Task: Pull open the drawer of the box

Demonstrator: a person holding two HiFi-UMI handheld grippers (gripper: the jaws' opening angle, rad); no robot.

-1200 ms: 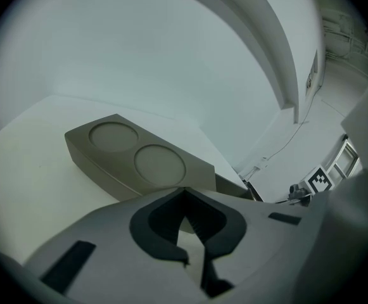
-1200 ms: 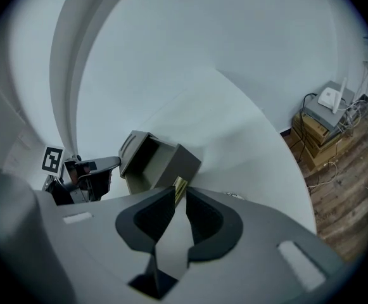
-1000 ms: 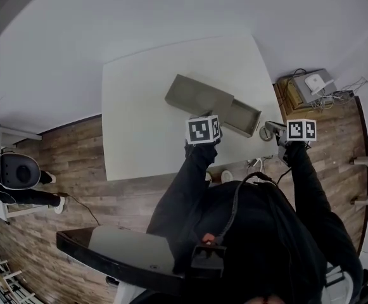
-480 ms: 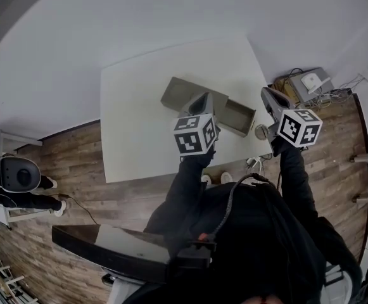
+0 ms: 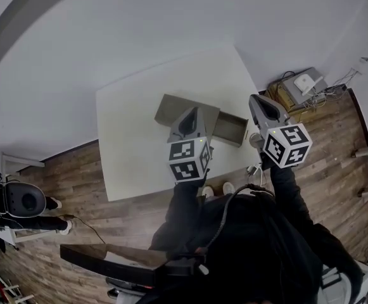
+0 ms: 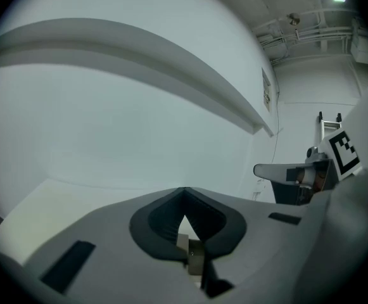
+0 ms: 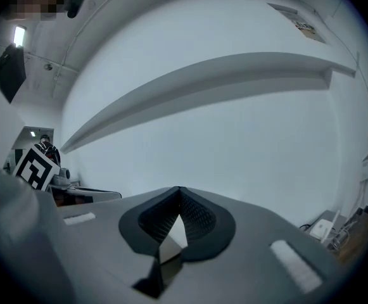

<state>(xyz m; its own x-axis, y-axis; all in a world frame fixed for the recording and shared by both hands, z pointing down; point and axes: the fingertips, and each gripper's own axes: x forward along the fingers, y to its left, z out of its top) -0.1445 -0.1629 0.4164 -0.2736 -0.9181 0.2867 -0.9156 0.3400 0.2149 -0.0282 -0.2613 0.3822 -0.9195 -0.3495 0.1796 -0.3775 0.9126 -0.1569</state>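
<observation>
Both claws are lifted clear of the white counter (image 5: 130,144) and point nearly level at the pale wall (image 6: 107,119) with its long ledge. The left claw (image 5: 192,111) has its jaws brought together, tips meeting, with nothing between them. The right claw (image 5: 255,100) is closed on nothing too. Its jaws have just been closing, and only bare wall shows past their tips. Below them on the counter lies the grey-green box (image 5: 171,109), partly covered by the left claw in the head view, with its body reaching out to that claw's left. The drawer (image 5: 233,128) stands pulled out of the box's end as an open, shallow tray. It lies between the two claws, lower than both, and neither touches it. Seen from the left claw, the right claw sits off to its right at much the same height. Past the right claw, off the counter's corner, a low wooden stand (image 5: 296,99) carries a white device (image 5: 303,81) and some cables.
</observation>
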